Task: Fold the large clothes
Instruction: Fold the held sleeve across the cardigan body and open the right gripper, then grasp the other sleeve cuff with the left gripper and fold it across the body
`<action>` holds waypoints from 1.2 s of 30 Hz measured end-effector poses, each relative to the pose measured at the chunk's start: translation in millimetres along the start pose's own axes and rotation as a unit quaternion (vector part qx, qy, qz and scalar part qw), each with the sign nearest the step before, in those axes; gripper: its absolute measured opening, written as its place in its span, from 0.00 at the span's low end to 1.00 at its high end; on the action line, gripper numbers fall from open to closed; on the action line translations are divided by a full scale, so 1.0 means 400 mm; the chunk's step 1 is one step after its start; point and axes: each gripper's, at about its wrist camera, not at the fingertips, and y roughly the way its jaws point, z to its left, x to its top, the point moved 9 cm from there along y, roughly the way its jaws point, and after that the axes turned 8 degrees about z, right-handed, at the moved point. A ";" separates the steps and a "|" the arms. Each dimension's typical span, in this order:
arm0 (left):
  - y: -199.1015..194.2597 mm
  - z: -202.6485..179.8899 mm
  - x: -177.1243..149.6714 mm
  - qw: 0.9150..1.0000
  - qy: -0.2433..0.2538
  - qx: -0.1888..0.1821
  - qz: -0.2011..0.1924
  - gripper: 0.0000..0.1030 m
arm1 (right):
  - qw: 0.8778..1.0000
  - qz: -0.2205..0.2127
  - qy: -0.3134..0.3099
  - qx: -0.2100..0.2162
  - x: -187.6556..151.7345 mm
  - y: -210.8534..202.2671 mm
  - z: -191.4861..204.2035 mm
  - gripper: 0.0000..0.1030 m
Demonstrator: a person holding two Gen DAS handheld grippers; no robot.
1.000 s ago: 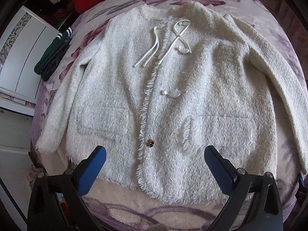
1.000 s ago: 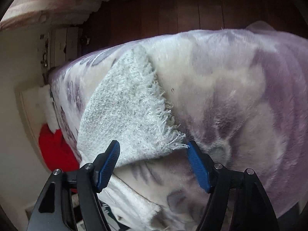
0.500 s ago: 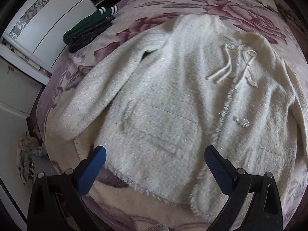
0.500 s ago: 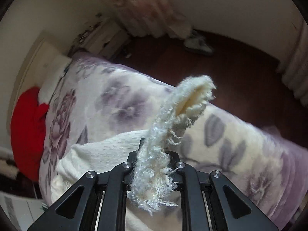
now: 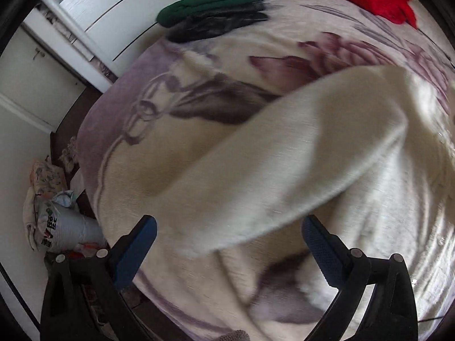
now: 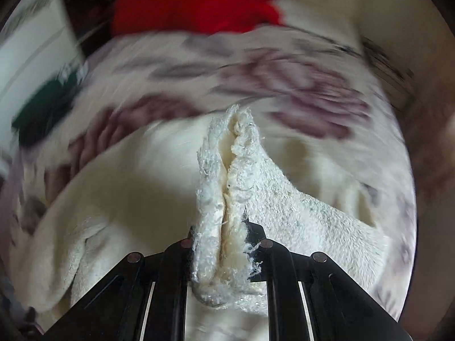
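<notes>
The fringed cuff of the fluffy white tweed jacket [image 6: 227, 207] is being pinched by the right gripper [image 6: 224, 244] — first fold barely begun; the left gripper [image 5: 227, 244] is being held agape, empty.

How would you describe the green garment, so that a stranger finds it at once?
Look at the bed with the purple flower blanket, at its far edge beside the white wardrobe. The green garment lies there folded on a black one. Only it has white stripes at one end.
</notes>
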 end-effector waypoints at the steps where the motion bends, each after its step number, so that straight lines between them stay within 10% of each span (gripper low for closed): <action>1: 0.020 0.041 0.005 1.000 -0.007 0.004 0.002 1.00 | 0.999 0.011 -0.030 -0.007 0.012 0.046 0.088 0.13; 5: 0.080 0.151 -0.002 0.999 -0.038 0.011 0.019 1.00 | 0.993 0.033 -0.111 -0.038 -0.021 0.163 0.340 0.13; 9: 0.134 0.244 -0.029 0.996 -0.070 -0.017 0.046 1.00 | 0.992 0.065 -0.102 -0.043 -0.057 0.202 0.372 0.22; 12: 0.160 0.296 -0.065 0.989 -0.107 -0.080 0.067 1.00 | 0.994 0.088 -0.044 0.040 -0.085 0.162 0.334 0.51; 15: 0.205 0.298 -0.095 0.971 -0.138 -0.167 0.100 1.00 | 0.985 0.078 0.049 0.149 -0.143 0.049 0.253 0.76; 20: 0.292 0.190 -0.093 0.920 -0.186 -0.305 0.160 0.96 | 0.969 0.092 0.157 0.170 -0.284 -0.030 0.101 0.76; 21: 0.295 0.176 -0.075 0.919 -0.191 -0.309 0.152 0.91 | 0.968 0.098 0.170 0.159 -0.314 -0.026 0.067 0.76; 23: 0.287 0.147 -0.025 0.928 -0.178 -0.302 0.127 0.23 | 0.962 0.110 0.196 0.154 -0.362 -0.013 0.028 0.76; 25: 0.271 0.148 0.029 0.941 -0.166 -0.273 0.111 0.00 | 0.954 0.121 0.223 0.157 -0.408 0.005 0.000 0.76; 33: 0.112 0.381 0.340 0.954 -0.187 -0.226 -0.059 0.00 | 0.945 0.112 0.258 0.168 -0.437 0.027 -0.008 0.76; 36: 0.116 0.488 0.419 0.945 -0.224 -0.225 -0.074 0.00 | 0.944 0.108 0.255 0.180 -0.419 0.024 0.021 0.76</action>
